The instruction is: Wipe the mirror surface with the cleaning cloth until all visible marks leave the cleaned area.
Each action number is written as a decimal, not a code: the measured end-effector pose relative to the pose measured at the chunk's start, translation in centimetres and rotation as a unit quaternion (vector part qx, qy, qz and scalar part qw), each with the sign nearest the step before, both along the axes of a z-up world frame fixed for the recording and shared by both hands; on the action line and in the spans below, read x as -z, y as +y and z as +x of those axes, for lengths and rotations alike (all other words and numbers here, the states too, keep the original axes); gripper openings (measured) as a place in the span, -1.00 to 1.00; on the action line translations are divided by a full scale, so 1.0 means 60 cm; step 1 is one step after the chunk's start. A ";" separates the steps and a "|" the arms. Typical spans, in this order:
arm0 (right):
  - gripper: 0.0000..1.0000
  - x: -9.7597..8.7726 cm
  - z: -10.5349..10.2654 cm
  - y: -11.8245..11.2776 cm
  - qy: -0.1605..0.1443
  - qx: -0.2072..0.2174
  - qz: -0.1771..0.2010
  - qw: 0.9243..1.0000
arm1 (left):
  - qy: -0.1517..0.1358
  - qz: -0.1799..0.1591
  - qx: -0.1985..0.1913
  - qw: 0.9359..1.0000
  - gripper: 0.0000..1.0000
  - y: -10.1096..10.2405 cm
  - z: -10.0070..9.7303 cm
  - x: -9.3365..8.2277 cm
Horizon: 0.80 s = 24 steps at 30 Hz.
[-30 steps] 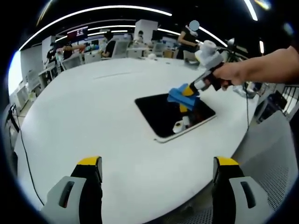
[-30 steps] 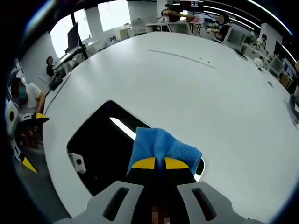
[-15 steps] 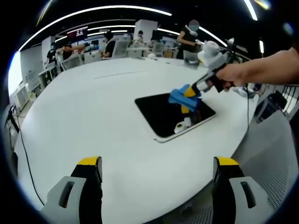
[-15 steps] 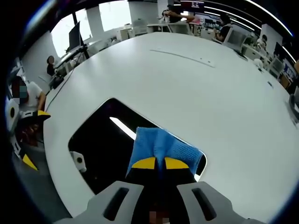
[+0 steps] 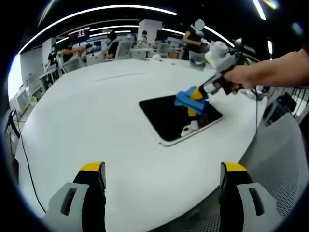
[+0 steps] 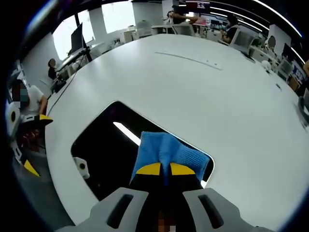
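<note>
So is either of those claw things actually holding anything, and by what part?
The right gripper pinches the blue cloth by its bunched near edge, over the mirror. The left gripper holds nothing.

Your left gripper [image 5: 162,180] sits low at 6 o'clock in the left gripper view, with its two yellow-tipped jaws spread far apart and nothing between them. Your right gripper [image 6: 165,168] has its jaws pressed close together, pinching the cloth [image 6: 166,150]. In the left gripper view, your right hand [image 5: 236,79] reaches in from 2 o'clock, gripping the handle, arm stretched out.
</note>
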State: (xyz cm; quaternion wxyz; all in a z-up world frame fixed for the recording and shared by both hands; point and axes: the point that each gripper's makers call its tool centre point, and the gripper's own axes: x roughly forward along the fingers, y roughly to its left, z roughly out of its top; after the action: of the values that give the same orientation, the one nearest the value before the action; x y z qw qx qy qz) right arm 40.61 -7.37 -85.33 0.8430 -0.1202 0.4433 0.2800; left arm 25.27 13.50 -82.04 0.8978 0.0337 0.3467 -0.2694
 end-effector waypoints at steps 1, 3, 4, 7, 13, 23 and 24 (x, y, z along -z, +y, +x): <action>-1.00 0.001 0.000 0.000 0.000 0.001 0.001 1.000 | 0.000 0.000 0.000 1.000 0.99 0.000 0.000 0.000; -1.00 0.000 -0.006 -0.001 -0.001 0.002 0.003 1.000 | 0.001 0.001 0.001 1.000 0.99 0.000 0.000 0.001; -1.00 0.000 -0.010 -0.001 -0.001 0.002 0.003 1.000 | 0.001 0.001 0.001 1.000 0.99 0.000 0.000 0.001; -1.00 0.001 -0.017 -0.001 -0.005 -0.001 0.004 1.000 | 0.001 0.001 0.001 1.000 0.99 0.000 0.000 0.001; -1.00 0.001 -0.028 -0.001 -0.006 -0.004 0.007 1.000 | 0.001 0.002 0.001 1.000 0.99 0.000 -0.001 0.001; -1.00 0.001 -0.054 0.000 -0.005 -0.004 0.014 1.000 | 0.001 0.005 0.002 1.000 0.99 0.001 0.000 0.000; -1.00 0.001 -0.056 0.000 -0.005 -0.004 0.015 1.000 | 0.000 0.004 0.001 1.000 0.99 0.001 0.000 0.000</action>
State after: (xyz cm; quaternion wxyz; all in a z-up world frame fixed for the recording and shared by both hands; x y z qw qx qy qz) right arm 37.24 -7.35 -85.40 0.8458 -0.1112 0.4341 0.2894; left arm 25.25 13.56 -82.05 0.8973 0.0378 0.3481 -0.2688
